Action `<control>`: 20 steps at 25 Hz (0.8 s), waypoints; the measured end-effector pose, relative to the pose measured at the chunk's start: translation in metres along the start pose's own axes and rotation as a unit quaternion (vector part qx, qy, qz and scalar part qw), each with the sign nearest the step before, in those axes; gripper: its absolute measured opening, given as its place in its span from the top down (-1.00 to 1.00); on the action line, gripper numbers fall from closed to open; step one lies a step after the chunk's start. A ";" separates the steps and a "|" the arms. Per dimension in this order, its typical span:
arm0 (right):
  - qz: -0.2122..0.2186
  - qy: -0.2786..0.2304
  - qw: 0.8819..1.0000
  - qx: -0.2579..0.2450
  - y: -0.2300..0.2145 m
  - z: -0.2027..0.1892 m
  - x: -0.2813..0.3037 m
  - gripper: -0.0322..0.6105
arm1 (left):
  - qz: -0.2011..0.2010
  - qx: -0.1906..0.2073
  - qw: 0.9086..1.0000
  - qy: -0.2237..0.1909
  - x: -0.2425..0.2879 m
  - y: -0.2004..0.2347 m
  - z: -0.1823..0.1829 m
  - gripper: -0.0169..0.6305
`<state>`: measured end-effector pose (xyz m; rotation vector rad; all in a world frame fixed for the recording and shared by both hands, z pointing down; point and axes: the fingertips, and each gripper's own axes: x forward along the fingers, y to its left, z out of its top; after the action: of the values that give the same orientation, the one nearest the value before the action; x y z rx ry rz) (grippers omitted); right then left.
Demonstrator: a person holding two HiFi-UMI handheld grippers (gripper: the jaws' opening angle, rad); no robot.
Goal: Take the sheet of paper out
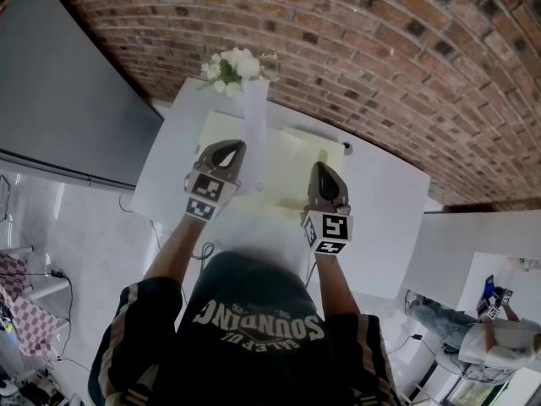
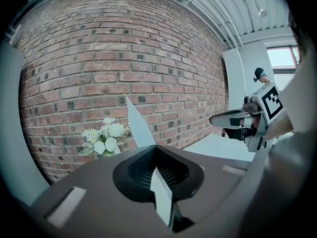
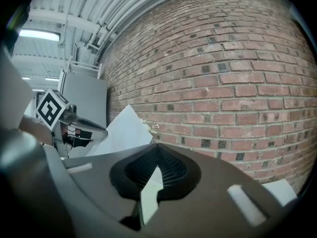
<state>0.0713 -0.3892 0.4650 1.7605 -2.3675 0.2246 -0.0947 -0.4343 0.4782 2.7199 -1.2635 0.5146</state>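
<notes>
Up between the pressed-together jaws of the left gripper (image 1: 230,150) sits the thin white sheet of paper (image 1: 255,108), poking out past the tips, while the right gripper (image 1: 324,169) pinches the pale yellow folder (image 1: 287,155) on the white table (image 1: 380,218), white flowers (image 1: 232,68) behind.
</notes>
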 end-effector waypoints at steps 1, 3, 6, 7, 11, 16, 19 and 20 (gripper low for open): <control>0.000 0.001 1.000 -0.001 0.000 0.000 0.000 0.95 | -0.001 0.000 1.000 0.000 -0.001 0.000 0.000 0.91; -0.001 0.002 1.000 -0.002 0.001 -0.001 0.000 0.95 | -0.002 -0.001 1.000 0.002 -0.001 -0.001 -0.001 0.91; -0.002 0.005 1.000 -0.002 0.001 -0.001 0.001 0.95 | -0.004 -0.002 1.000 0.003 0.000 -0.002 -0.002 0.91; -0.002 0.006 1.000 -0.002 0.001 -0.002 0.001 0.95 | -0.004 -0.003 1.000 0.004 0.000 -0.003 -0.003 0.91; -0.001 0.006 1.000 -0.001 -0.001 -0.004 0.001 0.95 | -0.008 -0.004 1.000 0.007 0.003 -0.006 -0.006 0.91; 0.000 0.008 1.000 0.000 -0.002 -0.005 0.002 0.95 | -0.011 -0.006 1.000 0.012 0.005 -0.009 -0.010 0.91; 0.001 0.008 1.000 0.000 -0.002 -0.005 0.003 0.95 | -0.012 -0.008 1.000 0.015 0.005 -0.010 -0.013 0.91; 0.001 0.009 1.000 0.000 -0.002 -0.006 0.003 0.95 | -0.012 -0.009 1.000 0.016 0.005 -0.011 -0.014 0.91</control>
<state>0.0722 -0.3917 0.4713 1.7494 -2.3567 0.2404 -0.0872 -0.4273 0.4933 2.6984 -1.2201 0.5389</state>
